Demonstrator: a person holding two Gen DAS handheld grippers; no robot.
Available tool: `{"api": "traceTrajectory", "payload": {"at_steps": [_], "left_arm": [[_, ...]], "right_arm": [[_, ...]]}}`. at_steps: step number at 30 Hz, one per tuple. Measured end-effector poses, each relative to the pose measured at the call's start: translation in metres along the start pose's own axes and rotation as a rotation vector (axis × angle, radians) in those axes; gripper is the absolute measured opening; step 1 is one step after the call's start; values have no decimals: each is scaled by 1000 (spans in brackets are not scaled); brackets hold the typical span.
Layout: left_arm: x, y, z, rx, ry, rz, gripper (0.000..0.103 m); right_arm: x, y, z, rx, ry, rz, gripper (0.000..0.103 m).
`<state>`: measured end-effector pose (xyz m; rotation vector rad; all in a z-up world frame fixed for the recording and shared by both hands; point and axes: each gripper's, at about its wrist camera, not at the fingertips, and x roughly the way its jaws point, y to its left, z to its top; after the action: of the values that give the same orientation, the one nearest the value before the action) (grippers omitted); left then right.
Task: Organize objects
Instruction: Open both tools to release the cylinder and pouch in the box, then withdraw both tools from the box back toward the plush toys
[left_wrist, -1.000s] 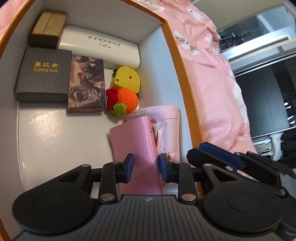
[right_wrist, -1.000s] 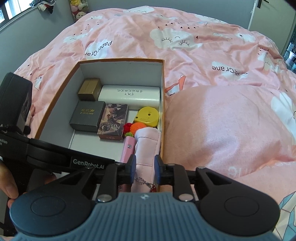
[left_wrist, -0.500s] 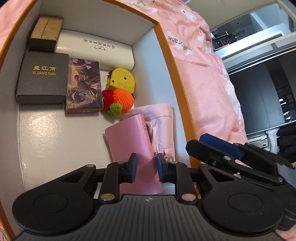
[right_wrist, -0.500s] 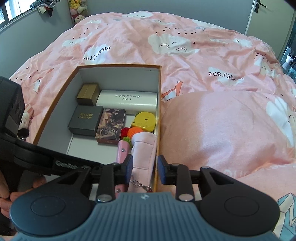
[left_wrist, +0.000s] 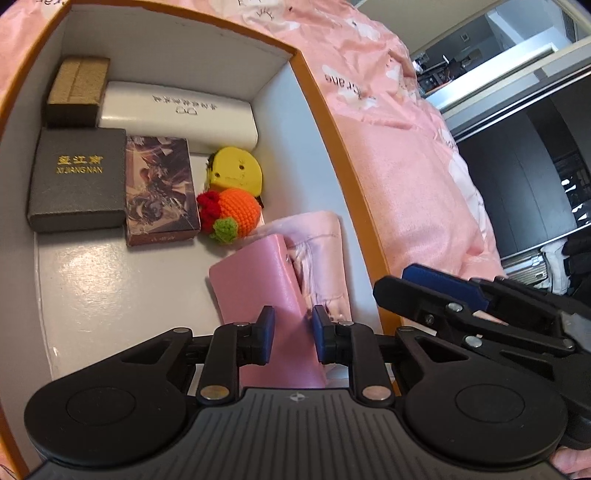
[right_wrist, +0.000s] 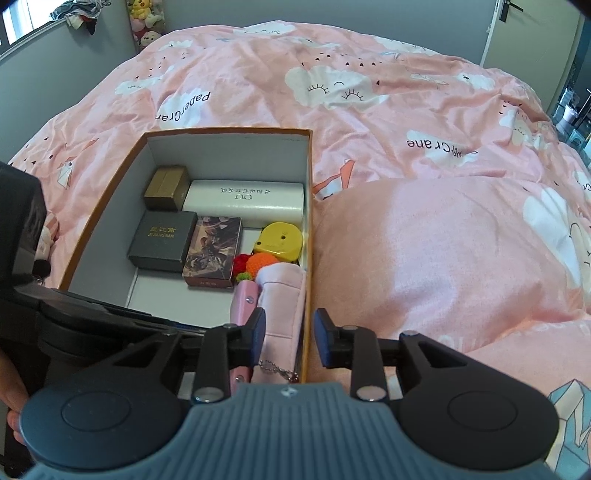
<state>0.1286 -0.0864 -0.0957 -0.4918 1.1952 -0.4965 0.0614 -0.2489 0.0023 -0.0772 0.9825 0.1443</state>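
Observation:
An orange-rimmed white box (left_wrist: 334, 122) (right_wrist: 229, 130) lies on the bed. At its near right side a pink wallet (left_wrist: 255, 288) (right_wrist: 244, 299) stands on edge and leans on a pale pink pouch (left_wrist: 317, 243) (right_wrist: 284, 295) with a bead chain (right_wrist: 277, 369). My left gripper (left_wrist: 293, 334) is shut on the wallet's near end, one pad on each side. My right gripper (right_wrist: 290, 338) is open. It straddles the box's right wall, its left pad beside the pouch and its right pad outside the box. In the left wrist view the right gripper (left_wrist: 443, 291) sits just outside that wall.
The box also holds a brown box (left_wrist: 77, 85), a white case (left_wrist: 177, 110), a black box (left_wrist: 75, 177), a printed card box (left_wrist: 159, 188), a yellow tape measure (left_wrist: 236, 166) and a crochet orange (left_wrist: 236, 210). Bare box floor (left_wrist: 110, 280) lies at the near left. A pink duvet (right_wrist: 443, 258) surrounds everything.
The left jaws have narrowed onto the pink wallet. The right jaws, closed on the pouch a second ago, have parted and let it go.

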Motion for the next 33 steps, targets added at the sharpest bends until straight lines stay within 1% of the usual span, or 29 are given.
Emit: {"api": "traceTrajectory", "payload": {"at_steps": [3, 9, 11, 13, 14, 16, 18, 20, 21, 24, 28, 31, 33], "left_arm": [[-6, 0, 1, -1, -23, -9, 24], [-15, -1, 3, 0, -75, 20, 24], [-25, -3, 3, 29, -121, 30, 24], [-40, -9, 3, 75, -197, 60, 24], [-49, -13, 4, 101, -232, 83, 24], [-67, -20, 5, 162, -293, 153, 24], [-84, -26, 3, 218, -332, 243, 24], [-99, -28, 1, 248, -348, 327, 24], [-107, -26, 0, 251, -353, 358, 24], [-130, -16, -3, 233, -365, 418, 24], [-161, 4, -11, 210, -385, 518, 24], [-183, 20, -14, 194, -379, 581, 25], [-196, 31, -17, 190, -371, 629, 27]], "right_arm": [[-1, 0, 0, -1, -6, 3, 33], [-4, 2, 1, -8, -20, 4, 41], [-6, 3, 1, -8, -32, 6, 43], [-10, 6, 3, -13, -52, 13, 46], [-11, 8, 4, -18, -64, 17, 47], [-15, 14, 8, -33, -90, 27, 55], [-17, 21, 12, -51, -114, 46, 56], [-19, 31, 17, -60, -139, 92, 56], [-20, 36, 20, -63, -148, 122, 56], [-23, 57, 29, -102, -182, 205, 56], [-22, 100, 38, -247, -221, 255, 56], [-22, 131, 39, -363, -260, 309, 56], [-18, 152, 42, -423, -252, 319, 58]]}}
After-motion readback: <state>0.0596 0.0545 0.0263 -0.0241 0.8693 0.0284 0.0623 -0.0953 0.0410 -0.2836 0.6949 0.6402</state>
